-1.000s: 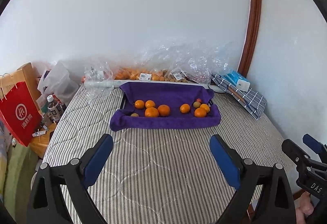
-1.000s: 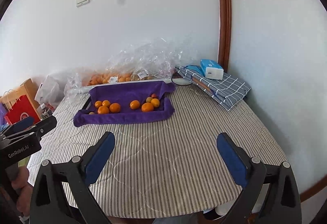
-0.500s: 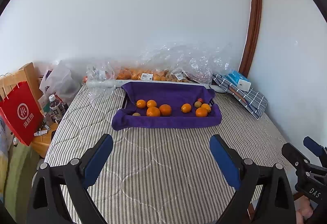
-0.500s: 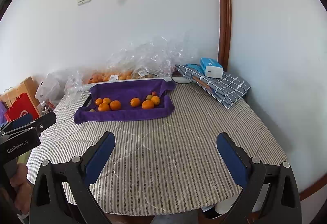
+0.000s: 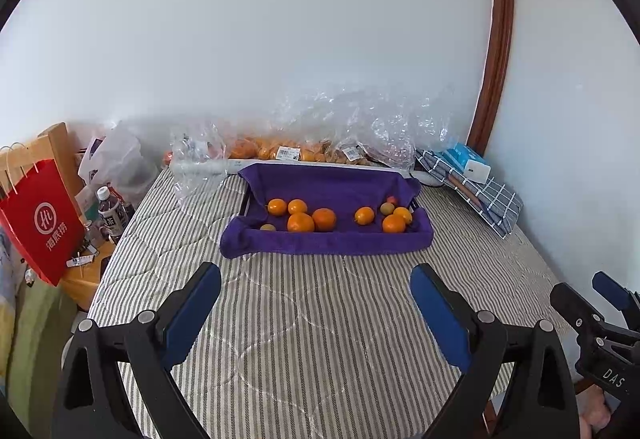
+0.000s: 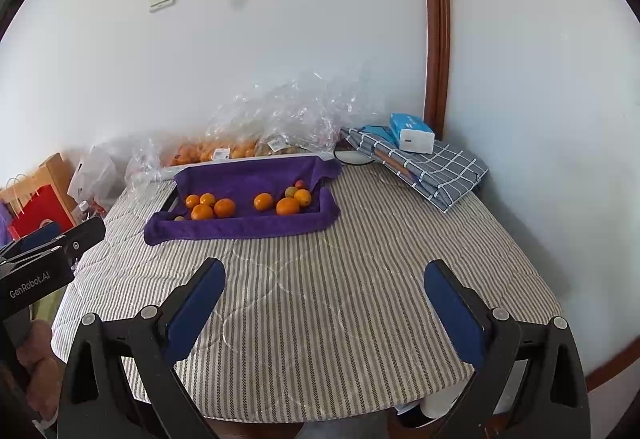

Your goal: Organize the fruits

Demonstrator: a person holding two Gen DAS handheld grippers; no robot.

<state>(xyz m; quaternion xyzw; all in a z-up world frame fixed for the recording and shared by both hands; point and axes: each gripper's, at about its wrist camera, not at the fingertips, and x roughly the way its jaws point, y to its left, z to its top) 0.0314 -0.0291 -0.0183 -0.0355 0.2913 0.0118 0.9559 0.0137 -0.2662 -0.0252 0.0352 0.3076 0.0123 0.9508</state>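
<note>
Both sets of jaws spread wide, grasping nothing, low in frame over the striped desk (image 5: 304,319). Oranges (image 5: 301,223) mixed with smaller fruits (image 5: 386,208) on purple towel (image 5: 332,243), mid-frame. Stage unclear: sorting pending or finished.

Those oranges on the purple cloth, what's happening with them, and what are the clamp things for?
A person holds a two-finger gripper in each hand. Both the left gripper and right gripper are open and empty, hovering over the striped table cover. The oranges and a few smaller fruits sit loose in a purple-towel-lined tray. More fruit lies in plastic bags behind.
</note>
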